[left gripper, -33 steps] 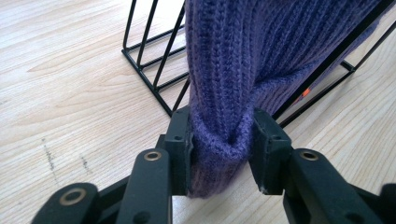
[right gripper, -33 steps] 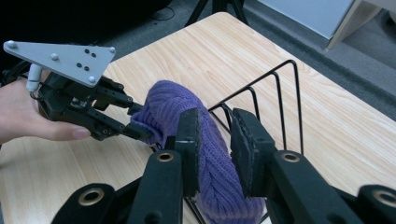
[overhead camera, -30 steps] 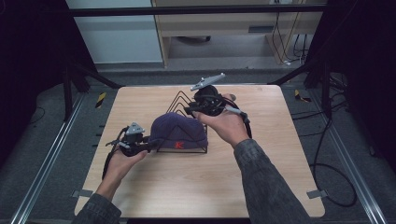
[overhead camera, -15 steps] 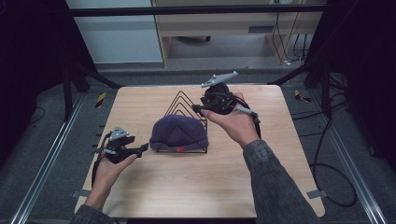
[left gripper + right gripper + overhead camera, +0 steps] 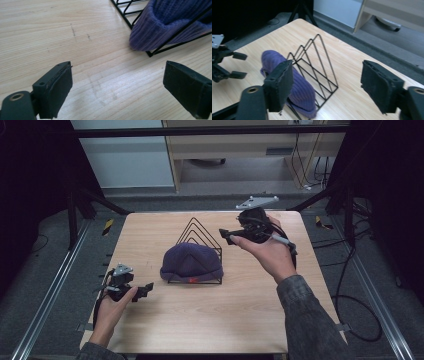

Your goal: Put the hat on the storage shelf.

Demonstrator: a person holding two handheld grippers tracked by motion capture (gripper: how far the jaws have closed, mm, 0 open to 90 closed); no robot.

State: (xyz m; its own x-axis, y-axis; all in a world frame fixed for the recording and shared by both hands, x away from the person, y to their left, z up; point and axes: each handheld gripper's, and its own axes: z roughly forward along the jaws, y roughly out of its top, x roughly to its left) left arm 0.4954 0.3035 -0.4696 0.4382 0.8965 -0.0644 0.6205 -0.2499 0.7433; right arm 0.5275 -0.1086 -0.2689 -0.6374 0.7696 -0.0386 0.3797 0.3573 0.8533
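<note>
A purple knitted hat [image 5: 191, 262] hangs over the front wires of a black triangular wire rack [image 5: 198, 231] in the middle of the wooden table. My left gripper [image 5: 145, 291] lies low on the table to the hat's left. Its jaws have just been opening and now stand wide, with bare wood between them [image 5: 117, 75]. The hat's brim [image 5: 162, 30] lies off to that gripper's upper right. My right gripper [image 5: 227, 236] hovers to the right of the rack's peak. It too has just been opening and holds nothing [image 5: 327, 72]; the rack [image 5: 319, 62] and hat [image 5: 299, 87] are beyond its jaws.
The table [image 5: 215, 320] has bare wood in front of the rack and on both sides of it. Dark frame posts stand at its back corners, and metal rails run along the floor on each side. Cables [image 5: 350, 285] trail on the floor to the right.
Both grippers have let go of the hat and opened. The left one drew back left and toward the front edge; the right one moved right and back. The hat stays on the rack.
</note>
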